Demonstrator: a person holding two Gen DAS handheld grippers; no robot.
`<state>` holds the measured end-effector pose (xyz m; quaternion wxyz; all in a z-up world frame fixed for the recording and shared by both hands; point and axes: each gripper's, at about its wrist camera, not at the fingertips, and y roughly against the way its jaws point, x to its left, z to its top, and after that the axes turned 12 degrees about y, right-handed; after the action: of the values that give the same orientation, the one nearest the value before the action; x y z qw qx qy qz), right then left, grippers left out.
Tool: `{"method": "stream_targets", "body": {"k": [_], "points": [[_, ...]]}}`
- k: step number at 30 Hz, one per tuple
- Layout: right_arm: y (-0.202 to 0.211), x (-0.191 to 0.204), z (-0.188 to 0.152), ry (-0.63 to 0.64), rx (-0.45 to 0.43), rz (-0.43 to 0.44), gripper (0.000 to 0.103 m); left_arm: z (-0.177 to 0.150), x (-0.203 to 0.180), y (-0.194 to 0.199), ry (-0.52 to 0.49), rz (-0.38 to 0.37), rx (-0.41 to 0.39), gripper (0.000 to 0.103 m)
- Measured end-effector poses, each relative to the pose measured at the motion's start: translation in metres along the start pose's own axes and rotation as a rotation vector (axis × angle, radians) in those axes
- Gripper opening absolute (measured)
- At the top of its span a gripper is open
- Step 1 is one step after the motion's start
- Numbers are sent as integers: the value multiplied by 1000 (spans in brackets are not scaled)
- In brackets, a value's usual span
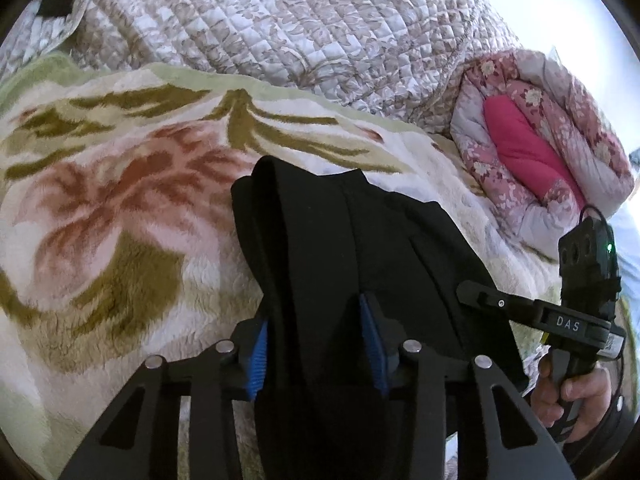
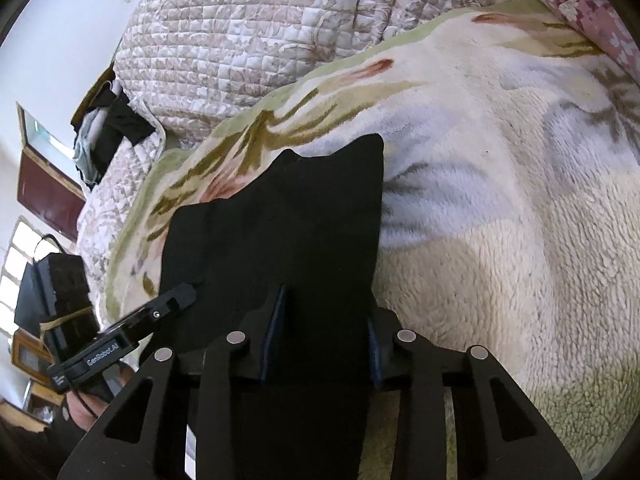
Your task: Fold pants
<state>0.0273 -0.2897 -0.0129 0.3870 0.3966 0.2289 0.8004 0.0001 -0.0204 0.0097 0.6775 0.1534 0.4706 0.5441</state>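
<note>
Black pants (image 1: 352, 248) lie on a fluffy cream blanket with red and olive flowers (image 1: 120, 208). My left gripper (image 1: 316, 340) has its blue-padded fingers (image 1: 258, 356) spread, with a thick fold of the black fabric running between them. In the right wrist view the pants (image 2: 288, 220) stretch forward from my right gripper (image 2: 324, 344), whose fingers also stand apart with cloth between them. The right gripper also shows at the right edge of the left wrist view (image 1: 480, 296), touching the pants' edge. The left gripper shows at the left of the right wrist view (image 2: 176, 300).
A quilted beige bedspread (image 1: 280, 20) is piled behind the blanket. A rolled pink floral quilt (image 1: 532, 152) lies at the right. Dark clothes (image 2: 108, 132) sit on the quilt's far left. A window and furniture (image 2: 40, 280) stand at the left.
</note>
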Motion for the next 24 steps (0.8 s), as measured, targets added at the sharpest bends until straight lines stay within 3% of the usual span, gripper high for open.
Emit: {"method": "stream_targets", "body": {"k": [9, 19, 24], "points": [[7, 16, 2, 62, -16, -55, 19, 1, -19, 8, -79, 30, -20, 29], [25, 47, 14, 105, -70, -36, 18, 3, -32, 23, -122, 46, -38, 25], [18, 62, 38, 126, -68, -16, 17, 22, -34, 28, -140, 69, -56, 25]]}}
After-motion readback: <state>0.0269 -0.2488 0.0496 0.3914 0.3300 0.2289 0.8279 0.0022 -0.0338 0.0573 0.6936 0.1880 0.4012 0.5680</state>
